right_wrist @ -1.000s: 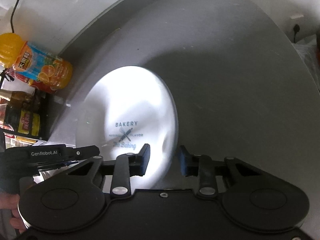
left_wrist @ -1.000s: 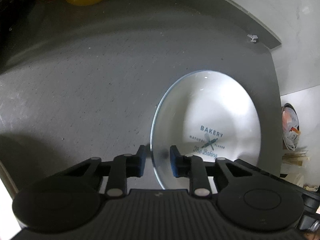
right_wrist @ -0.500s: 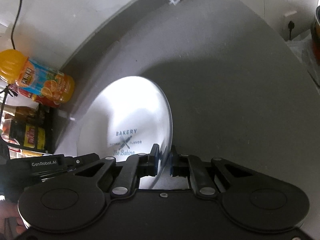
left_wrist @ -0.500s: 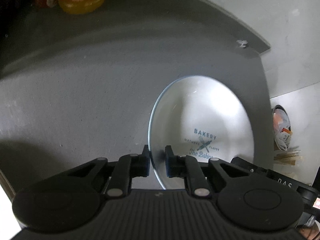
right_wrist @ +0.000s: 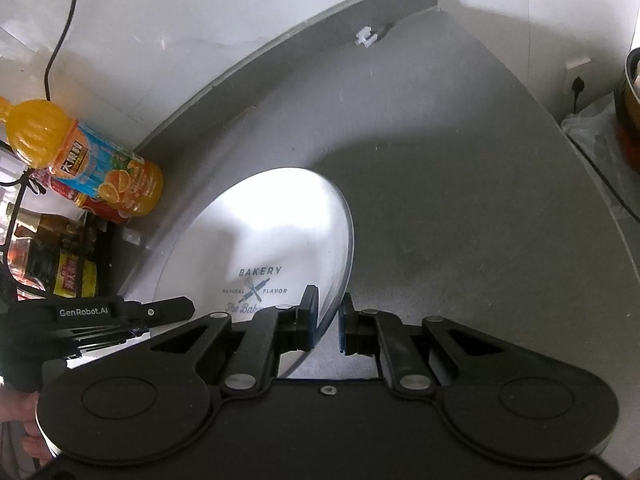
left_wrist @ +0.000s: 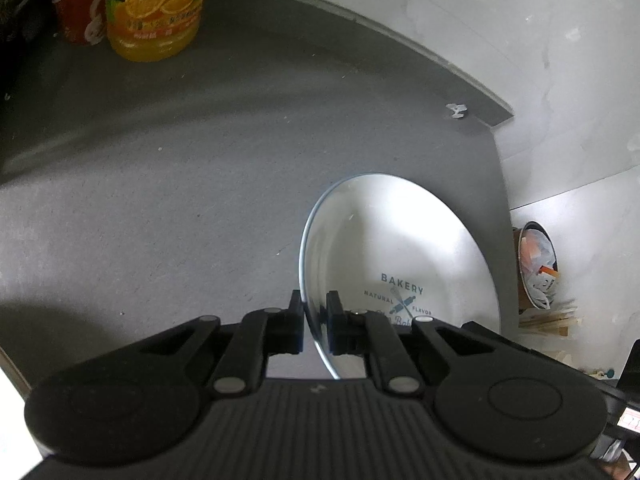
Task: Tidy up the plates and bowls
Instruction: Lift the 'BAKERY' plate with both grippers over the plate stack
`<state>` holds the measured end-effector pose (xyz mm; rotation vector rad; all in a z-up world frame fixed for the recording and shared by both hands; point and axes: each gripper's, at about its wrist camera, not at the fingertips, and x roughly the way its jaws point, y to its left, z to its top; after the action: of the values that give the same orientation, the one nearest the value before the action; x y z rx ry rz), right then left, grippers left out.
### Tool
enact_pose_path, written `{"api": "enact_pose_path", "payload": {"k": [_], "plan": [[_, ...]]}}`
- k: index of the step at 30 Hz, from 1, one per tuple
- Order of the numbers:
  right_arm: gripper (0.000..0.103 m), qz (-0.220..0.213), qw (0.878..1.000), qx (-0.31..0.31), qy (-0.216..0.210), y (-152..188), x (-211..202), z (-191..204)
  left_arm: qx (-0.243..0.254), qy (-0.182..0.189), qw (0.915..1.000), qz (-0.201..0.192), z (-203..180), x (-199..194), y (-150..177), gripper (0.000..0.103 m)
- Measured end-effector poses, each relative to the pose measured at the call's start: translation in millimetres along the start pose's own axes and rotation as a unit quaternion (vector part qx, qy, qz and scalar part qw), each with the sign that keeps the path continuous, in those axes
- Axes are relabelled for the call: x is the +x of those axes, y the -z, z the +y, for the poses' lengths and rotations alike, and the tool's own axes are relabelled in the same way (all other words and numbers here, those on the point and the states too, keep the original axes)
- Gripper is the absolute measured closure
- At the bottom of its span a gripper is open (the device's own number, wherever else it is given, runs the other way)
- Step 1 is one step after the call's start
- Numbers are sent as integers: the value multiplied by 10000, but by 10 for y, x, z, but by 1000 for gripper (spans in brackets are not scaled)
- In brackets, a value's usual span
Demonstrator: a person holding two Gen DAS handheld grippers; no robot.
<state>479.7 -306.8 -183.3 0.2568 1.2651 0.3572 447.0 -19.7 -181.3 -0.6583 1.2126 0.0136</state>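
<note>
A white plate (left_wrist: 400, 248) printed "BAKERY Natural Flavor" hangs tilted over the grey counter (left_wrist: 180, 200), held by its two opposite rims. My left gripper (left_wrist: 314, 320) is shut on the plate's left rim, which runs thin between the two pads. In the right wrist view the same plate (right_wrist: 272, 232) fills the lower left, and my right gripper (right_wrist: 329, 316) is shut on its right rim. The left gripper (right_wrist: 176, 307) also shows there as a black bar at the plate's far edge, with a hand behind it.
An orange juice bottle (left_wrist: 156, 8) and a red can (left_wrist: 76, 4) stand at the counter's back left by the wall. Dark bottles (right_wrist: 72, 280) sit on a shelf beyond. A trash-filled bin (left_wrist: 538, 264) lies below the counter's right edge. A pot (right_wrist: 632, 92) is at far right.
Both grippers went from open around the plate's rims to shut on them. The plate has since come up off the counter and the cameras have pulled back.
</note>
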Motion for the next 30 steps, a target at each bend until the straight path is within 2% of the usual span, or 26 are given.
{"api": "enact_pose_path", "payload": {"k": [14,22,30], "plan": [[93,-303,9993,-207,-63,-6,-386,189,91,227,9992,-315,-147,-383,12,95],[93,-420,9980,-413,-214,53,-533,413,112,185,9978,-620,-91,-702,117,95],[93,-389,9966,-632,-369,175,-583,612,-84,147,9966,-801,111,-951,292,95]]}}
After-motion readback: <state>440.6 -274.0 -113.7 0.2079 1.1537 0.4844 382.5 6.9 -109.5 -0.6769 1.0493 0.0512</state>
